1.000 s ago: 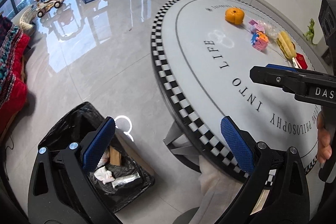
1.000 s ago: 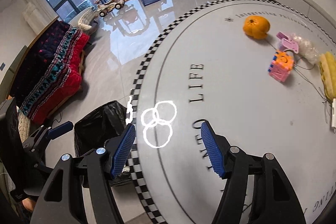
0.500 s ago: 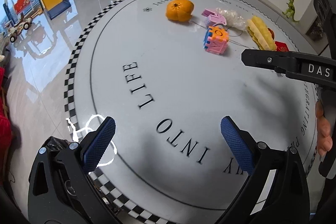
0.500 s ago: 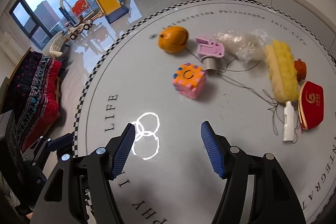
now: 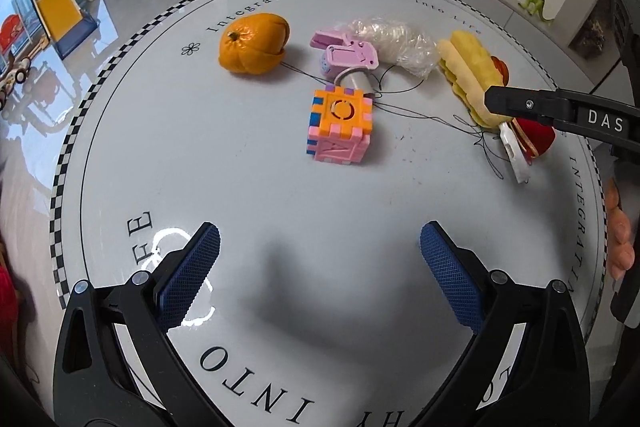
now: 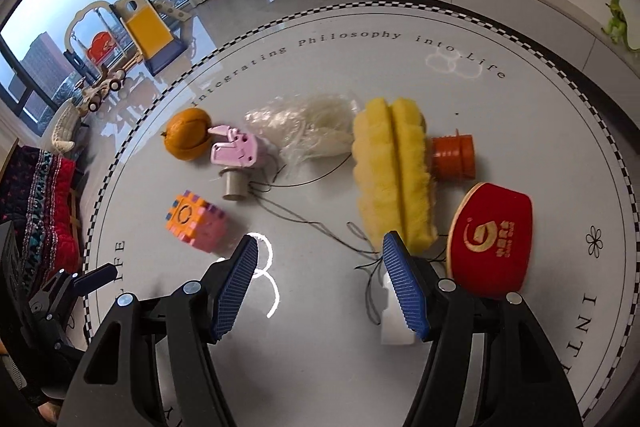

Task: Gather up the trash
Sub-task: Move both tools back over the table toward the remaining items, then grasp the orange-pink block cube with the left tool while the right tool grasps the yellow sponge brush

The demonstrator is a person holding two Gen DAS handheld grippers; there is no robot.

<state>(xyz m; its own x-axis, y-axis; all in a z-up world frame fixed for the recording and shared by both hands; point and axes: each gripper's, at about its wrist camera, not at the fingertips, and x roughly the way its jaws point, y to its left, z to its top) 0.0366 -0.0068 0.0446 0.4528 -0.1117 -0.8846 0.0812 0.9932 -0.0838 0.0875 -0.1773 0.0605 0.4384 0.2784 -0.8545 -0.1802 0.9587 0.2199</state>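
Crumpled plastic wrap (image 6: 304, 131) mid-table, both jaws spread, empty

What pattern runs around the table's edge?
A black-and-white checkered band rings the round white table. The right wrist view shows it best.

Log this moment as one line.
left gripper: open, empty | right gripper: open, empty, above black thread | crumpled plastic wrap: on table

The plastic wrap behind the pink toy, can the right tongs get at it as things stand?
Probably yes. The right tongs are open and empty, and the plastic wrap lies uncovered on the table. The pink toy and yellow sponge flank it, so come from above.
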